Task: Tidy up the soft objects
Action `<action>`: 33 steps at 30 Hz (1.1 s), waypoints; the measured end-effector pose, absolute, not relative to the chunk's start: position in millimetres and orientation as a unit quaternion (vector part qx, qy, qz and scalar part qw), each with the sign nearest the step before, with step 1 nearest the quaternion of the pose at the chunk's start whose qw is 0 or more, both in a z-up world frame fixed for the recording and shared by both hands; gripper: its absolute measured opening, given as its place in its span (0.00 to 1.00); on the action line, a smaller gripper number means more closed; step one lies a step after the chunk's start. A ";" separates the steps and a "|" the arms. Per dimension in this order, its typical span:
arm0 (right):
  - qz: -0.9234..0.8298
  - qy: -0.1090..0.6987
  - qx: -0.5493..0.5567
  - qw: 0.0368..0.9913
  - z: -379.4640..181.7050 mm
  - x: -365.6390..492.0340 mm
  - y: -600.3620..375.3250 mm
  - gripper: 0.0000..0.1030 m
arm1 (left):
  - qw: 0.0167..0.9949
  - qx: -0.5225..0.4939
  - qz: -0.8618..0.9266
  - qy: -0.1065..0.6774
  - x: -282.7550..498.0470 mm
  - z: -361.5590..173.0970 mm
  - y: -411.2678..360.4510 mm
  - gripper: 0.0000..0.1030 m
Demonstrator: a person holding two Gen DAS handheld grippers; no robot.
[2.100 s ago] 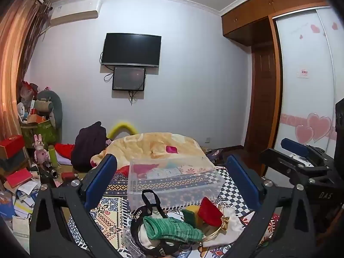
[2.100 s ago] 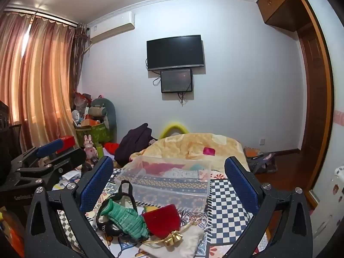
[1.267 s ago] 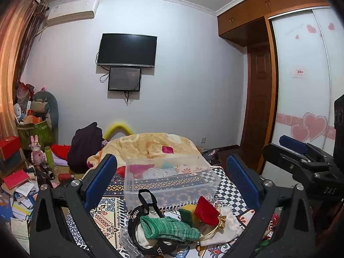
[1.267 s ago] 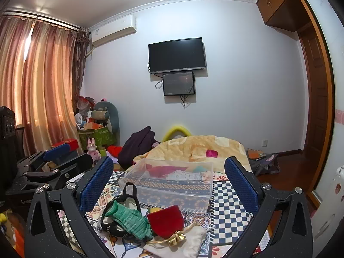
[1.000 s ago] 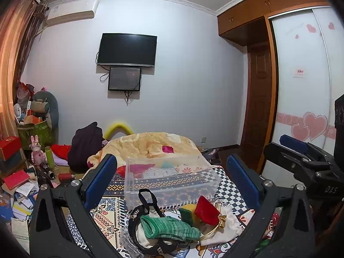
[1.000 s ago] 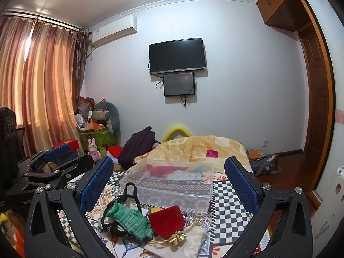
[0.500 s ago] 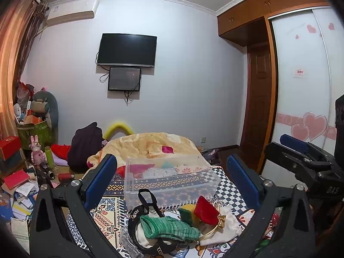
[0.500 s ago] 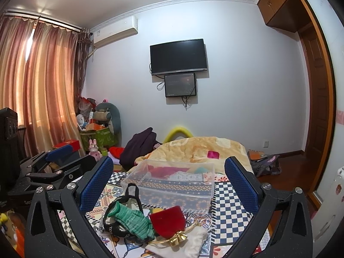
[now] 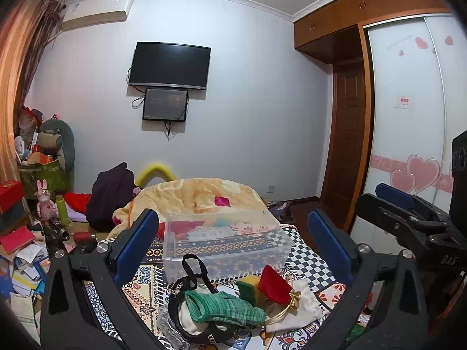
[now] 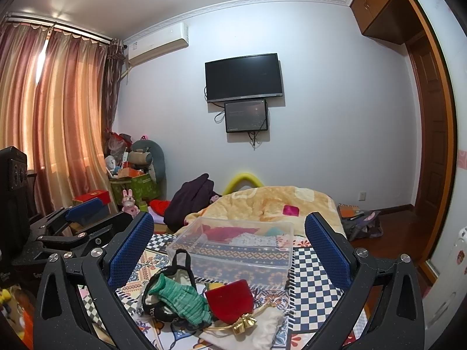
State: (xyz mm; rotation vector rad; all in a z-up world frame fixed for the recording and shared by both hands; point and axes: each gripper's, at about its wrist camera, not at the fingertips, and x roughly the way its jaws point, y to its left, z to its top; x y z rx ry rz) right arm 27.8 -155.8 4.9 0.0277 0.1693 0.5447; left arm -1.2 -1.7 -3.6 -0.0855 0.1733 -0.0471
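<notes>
I am in a bedroom at home. I see a bed [image 10: 303, 201], a TV [image 10: 243, 78] and curtains [image 10: 55, 122].

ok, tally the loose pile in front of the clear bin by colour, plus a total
Green: 2, the knit sock and the sponge's green side
Red: 1, the pouch
White: 1, the drawstring bag
Black: 1, the strapped bag under the sock
Total: 5, all outside the clear bin. More may be hidden beneath.
</notes>
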 end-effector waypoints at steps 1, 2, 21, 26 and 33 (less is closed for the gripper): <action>0.269 0.083 0.014 0.959 4.8 27.9 -155.9 1.00 | 0.995 -0.042 -0.021 0.086 -1.4 -3.6 -2.1 1.00; 0.270 0.082 0.014 0.959 4.9 27.7 -155.7 1.00 | 0.995 -0.041 -0.018 0.085 -1.5 -3.7 -2.5 1.00; 0.272 0.082 0.014 0.959 4.8 26.3 -155.2 1.00 | 0.995 -0.044 -0.019 0.085 -1.3 -3.3 -0.2 1.00; 0.272 0.082 0.015 0.959 3.9 26.4 -155.3 1.00 | 0.995 -0.047 -0.019 0.085 -2.1 -2.2 -0.8 1.00; 0.268 0.097 0.020 0.958 -2.4 35.1 -155.2 1.00 | 0.995 -0.044 -0.009 0.094 4.1 -7.7 2.1 1.00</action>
